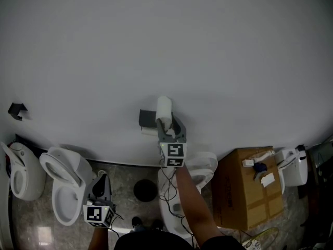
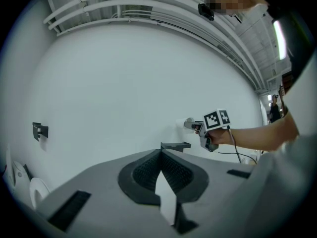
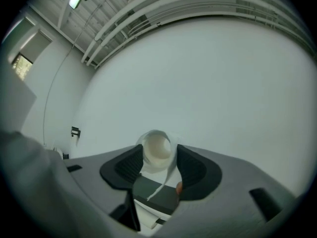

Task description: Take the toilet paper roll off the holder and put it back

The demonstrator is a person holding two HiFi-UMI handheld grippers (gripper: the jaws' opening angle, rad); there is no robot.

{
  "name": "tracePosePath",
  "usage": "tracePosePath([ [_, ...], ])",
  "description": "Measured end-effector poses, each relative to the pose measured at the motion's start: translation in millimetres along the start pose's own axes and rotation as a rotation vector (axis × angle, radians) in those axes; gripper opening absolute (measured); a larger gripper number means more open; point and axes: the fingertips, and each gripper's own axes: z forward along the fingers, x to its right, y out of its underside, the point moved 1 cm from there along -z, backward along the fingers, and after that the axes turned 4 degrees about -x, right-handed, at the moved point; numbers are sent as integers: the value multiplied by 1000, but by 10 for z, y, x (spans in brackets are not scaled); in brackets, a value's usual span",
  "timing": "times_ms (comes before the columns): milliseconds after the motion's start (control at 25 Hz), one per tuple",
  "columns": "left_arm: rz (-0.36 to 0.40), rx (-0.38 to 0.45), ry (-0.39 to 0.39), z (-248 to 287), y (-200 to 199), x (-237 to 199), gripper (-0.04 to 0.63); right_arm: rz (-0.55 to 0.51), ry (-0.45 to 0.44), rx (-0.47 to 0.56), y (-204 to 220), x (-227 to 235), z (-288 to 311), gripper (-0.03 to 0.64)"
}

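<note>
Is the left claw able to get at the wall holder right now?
Probably yes: the right claw holds the roll above the holder, and nothing stands between it and the shut, empty left claw.

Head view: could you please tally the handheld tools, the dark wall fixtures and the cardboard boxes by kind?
Tools: 2, the left tool and the right tool, which holds the toilet paper roll
Dark wall fixtures: 2, the holder and a bracket
Cardboard boxes: 1
Total: 5

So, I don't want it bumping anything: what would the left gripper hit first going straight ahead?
Most likely the white wall, just beside the dark holder; depth is unclear, so the left gripper might clip the holder first.
</note>
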Motion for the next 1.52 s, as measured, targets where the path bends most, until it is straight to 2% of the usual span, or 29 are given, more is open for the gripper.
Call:
tracePosePath([
  [200,-6,-5,13,15,-1,60,3,-5,4,69,-344,64,-112,215],
  [320,22,14,-4,17,2,17,3,2,1,107,-512,91,-163,215],
  [560,12,6,-2,21,10,25,3,15,5,143,-663,141,-219,215],
  [720,-6,0,12,36,6,70,3,13,10,119,-545,175,-173,215],
  [1080,14,1,-16,29,1,-49,3,46,14,45,-160,174,-30,215],
  [1280,-7,-13,-5,33,-2,-28,3,56,10,-3,84,138,39,215],
  [1520,29,-29,-25,46,21,-69,3,69,4,-72,411,118,148,215],
])
